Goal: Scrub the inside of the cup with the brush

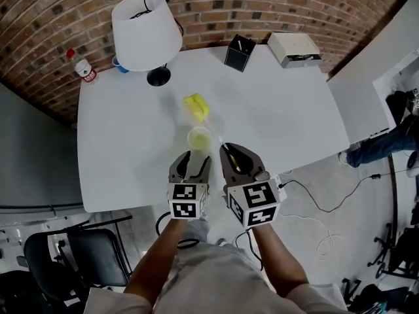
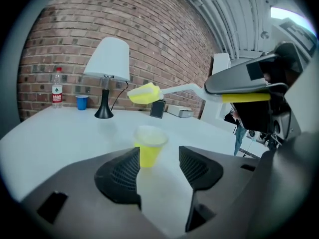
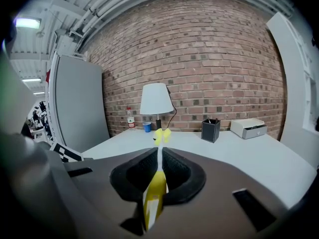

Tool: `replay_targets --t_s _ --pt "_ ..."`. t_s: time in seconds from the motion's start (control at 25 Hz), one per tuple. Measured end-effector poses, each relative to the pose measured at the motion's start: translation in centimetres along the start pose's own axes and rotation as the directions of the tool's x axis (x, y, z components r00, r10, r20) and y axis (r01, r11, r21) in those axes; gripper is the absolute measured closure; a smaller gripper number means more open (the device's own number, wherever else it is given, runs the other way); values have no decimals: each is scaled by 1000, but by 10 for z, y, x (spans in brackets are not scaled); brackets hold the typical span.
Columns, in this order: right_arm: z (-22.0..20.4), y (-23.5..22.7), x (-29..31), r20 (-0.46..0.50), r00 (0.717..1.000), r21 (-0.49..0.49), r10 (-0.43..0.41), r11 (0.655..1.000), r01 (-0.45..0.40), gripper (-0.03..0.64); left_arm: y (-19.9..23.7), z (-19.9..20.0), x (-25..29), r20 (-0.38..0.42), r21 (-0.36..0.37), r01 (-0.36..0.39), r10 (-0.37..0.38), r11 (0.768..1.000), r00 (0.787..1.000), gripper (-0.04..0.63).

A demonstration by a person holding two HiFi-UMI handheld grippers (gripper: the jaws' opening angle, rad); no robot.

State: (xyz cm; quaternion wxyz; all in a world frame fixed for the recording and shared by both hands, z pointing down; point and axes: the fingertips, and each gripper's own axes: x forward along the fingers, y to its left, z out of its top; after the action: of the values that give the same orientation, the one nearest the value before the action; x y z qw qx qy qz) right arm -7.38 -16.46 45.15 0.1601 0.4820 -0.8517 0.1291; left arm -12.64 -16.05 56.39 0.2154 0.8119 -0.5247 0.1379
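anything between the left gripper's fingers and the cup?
Nothing: left gripper view shows only bare white table between the open left gripper and the cup, which stands just ahead.

Left tongs (image 1: 194,157) jaws apart, gripping nothing; right tongs (image 1: 230,150) clamped on brush (image 1: 196,106).

The right gripper (image 3: 159,154) pinches the yellow brush (image 3: 156,185) handle between its jaws.

Yellow cup (image 1: 199,138) upright; yellow-headed brush (image 1: 196,106) raised just beyond.
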Motion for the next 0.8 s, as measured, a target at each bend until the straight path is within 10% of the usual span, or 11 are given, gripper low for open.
replay_targets --t_s 0.8 --pt "-2 -27 27 -14 1000 30 -19 999 19 591 23 -8 65 -107 103 33 -22 994 994 279"
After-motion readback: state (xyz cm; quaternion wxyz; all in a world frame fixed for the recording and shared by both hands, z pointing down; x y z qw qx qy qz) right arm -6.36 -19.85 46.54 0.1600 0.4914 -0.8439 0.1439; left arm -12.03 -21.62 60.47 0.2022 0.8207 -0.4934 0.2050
